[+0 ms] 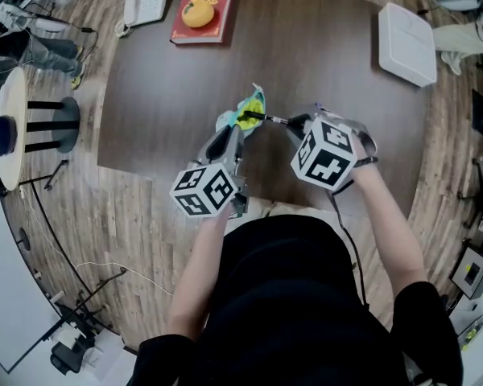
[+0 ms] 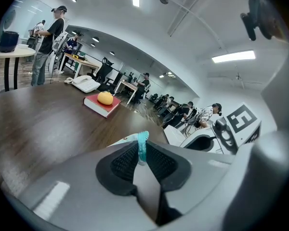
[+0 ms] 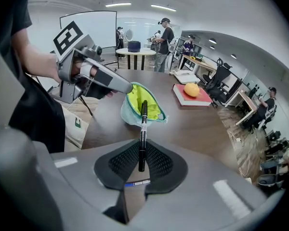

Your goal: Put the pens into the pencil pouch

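Observation:
A light blue pencil pouch [image 1: 249, 109] with a yellow-green lining [image 3: 143, 106] stands open on the dark table [image 1: 169, 79]. My left gripper [image 1: 235, 132] is shut on the pouch's edge [image 2: 143, 146], which shows as a teal strip between the pads. My right gripper [image 1: 294, 125] is shut on a black pen [image 3: 143, 134]. The pen [image 1: 266, 118] points from the right into the pouch's mouth, with its tip over the lining. In the right gripper view the left gripper [image 3: 127, 87] holds the pouch's near left rim.
A red book [image 1: 203, 11] with an orange fruit [image 1: 199, 13] on it lies at the table's far side, a white telephone [image 1: 145, 1] to its left. A flat white box [image 1: 406, 43] sits at the far right corner. A round side table [image 1: 12, 127] stands left.

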Motion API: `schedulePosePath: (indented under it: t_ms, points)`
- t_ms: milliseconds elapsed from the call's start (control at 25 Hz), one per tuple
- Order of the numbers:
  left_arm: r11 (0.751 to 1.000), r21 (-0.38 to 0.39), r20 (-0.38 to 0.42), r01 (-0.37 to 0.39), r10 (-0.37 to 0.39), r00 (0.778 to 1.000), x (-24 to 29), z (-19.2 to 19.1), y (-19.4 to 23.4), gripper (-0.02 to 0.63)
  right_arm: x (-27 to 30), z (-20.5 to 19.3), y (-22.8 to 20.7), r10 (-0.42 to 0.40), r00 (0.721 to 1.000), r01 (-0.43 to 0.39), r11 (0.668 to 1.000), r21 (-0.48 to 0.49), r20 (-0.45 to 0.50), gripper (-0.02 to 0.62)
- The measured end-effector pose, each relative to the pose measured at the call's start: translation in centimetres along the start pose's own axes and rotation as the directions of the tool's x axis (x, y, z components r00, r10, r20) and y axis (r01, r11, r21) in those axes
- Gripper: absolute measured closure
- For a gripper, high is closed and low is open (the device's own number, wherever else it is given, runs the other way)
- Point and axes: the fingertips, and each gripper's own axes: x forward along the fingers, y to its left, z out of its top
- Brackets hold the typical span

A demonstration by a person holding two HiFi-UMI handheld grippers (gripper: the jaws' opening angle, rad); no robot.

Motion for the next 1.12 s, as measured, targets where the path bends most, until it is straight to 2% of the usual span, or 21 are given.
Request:
schedulePosePath:
  t_ms: [280, 600, 1120]
  points:
    - [1.000, 0.007, -0.014, 0.012, -0.012, 1.000, -0.2, -0.5, -0.3, 0.558, 0.7, 0.0, 0.8, 0.036, 0.999, -0.037, 0.999, -0.032, -0.041, 0.548]
    - [1.000, 0.008, -0.023, 0.019, -0.019, 1.000, -0.3, -0.9, -0.5, 0.558, 1.7, 0.3, 0.9, 0.042, 0.997, -0.044, 0.999, -0.031, -0.066, 0.548]
    - [1.000, 0.000, -0.024, 0.018, -0.018, 1.000, -0.4, -1.1, -0.3, 0.558, 2.9, 2.8, 1.0, 0.037, 0.999, -0.037, 0.999, 0.003, -0.002, 0.548]
